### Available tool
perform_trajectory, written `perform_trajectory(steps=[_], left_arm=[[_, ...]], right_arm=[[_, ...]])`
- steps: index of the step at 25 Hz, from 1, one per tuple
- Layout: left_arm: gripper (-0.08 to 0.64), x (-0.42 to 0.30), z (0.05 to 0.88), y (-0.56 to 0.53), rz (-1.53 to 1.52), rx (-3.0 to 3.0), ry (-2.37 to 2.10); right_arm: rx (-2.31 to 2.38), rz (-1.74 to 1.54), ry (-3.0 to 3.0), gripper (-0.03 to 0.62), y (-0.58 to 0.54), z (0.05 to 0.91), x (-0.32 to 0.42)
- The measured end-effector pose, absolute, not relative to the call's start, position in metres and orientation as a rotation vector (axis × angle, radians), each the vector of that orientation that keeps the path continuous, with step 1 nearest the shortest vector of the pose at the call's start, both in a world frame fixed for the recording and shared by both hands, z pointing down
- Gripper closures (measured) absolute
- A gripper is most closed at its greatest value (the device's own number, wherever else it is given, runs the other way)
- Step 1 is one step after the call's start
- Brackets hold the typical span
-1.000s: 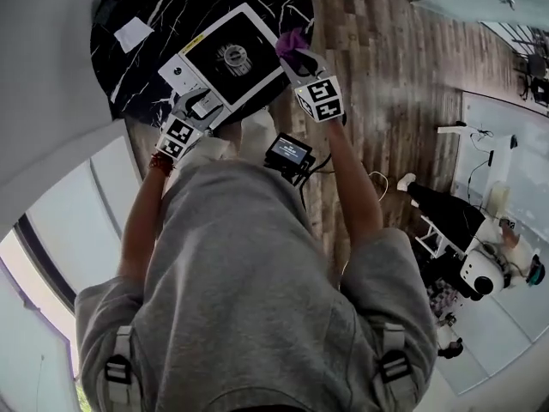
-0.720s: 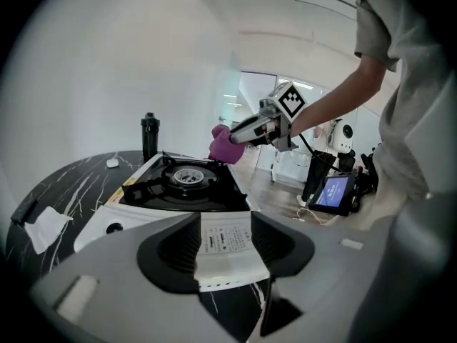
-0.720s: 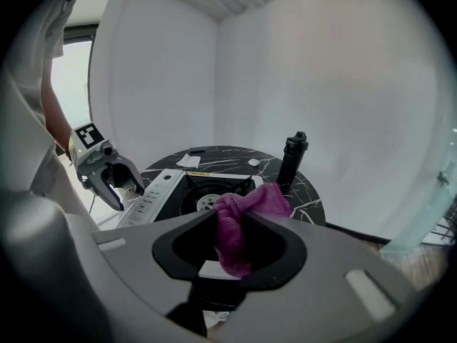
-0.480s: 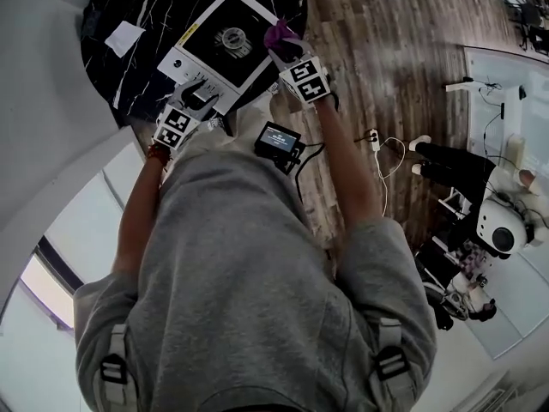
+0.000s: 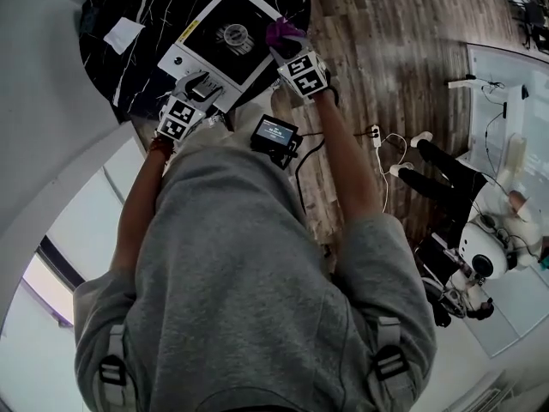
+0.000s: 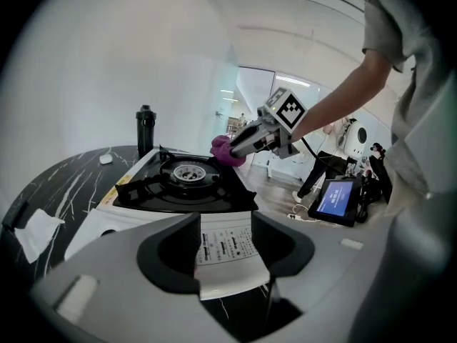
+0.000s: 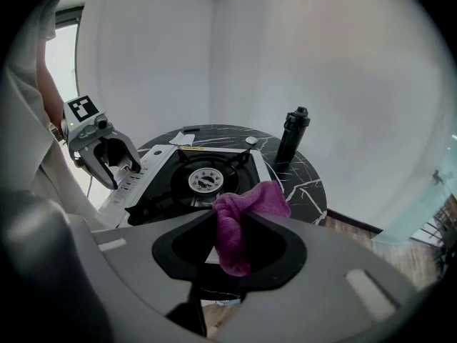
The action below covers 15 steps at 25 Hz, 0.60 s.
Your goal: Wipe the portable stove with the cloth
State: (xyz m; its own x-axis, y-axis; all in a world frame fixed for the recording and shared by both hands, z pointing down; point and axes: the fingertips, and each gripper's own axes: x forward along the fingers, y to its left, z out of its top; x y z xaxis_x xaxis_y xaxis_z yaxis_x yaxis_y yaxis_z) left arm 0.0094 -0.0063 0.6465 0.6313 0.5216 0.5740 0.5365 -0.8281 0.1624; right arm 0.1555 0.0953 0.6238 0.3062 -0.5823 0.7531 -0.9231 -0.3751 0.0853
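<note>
Right claw grips cloth (purple); stove beyond

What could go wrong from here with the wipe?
1. The bunched purple cloth, pinched in the fingers of the right gripper, may snag on the white portable stove's black pan supports.
2. The stove sits near the round black marble table's edge; a hard wipe could push it off, since the left gripper looks open.

The table is round and black, with white lines like cracks. A tall black bottle stands up straight near its edge. A white folded paper lies flat on the table. A small white thing lies near the bottle. Off the table, a little screen glows blue above the brown wooden floor. A white plug strip lies on the floor.
</note>
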Motion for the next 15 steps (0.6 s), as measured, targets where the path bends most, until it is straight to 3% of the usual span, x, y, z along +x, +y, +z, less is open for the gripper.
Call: perform_trajectory(steps=[15], left_arm=[[0.357, 0.006, 0.654, -0.009, -1.014, -2.852, -0.900]], right_arm=[[2.030, 0.898, -1.326, 0.468, 0.089, 0.645, 0.153]])
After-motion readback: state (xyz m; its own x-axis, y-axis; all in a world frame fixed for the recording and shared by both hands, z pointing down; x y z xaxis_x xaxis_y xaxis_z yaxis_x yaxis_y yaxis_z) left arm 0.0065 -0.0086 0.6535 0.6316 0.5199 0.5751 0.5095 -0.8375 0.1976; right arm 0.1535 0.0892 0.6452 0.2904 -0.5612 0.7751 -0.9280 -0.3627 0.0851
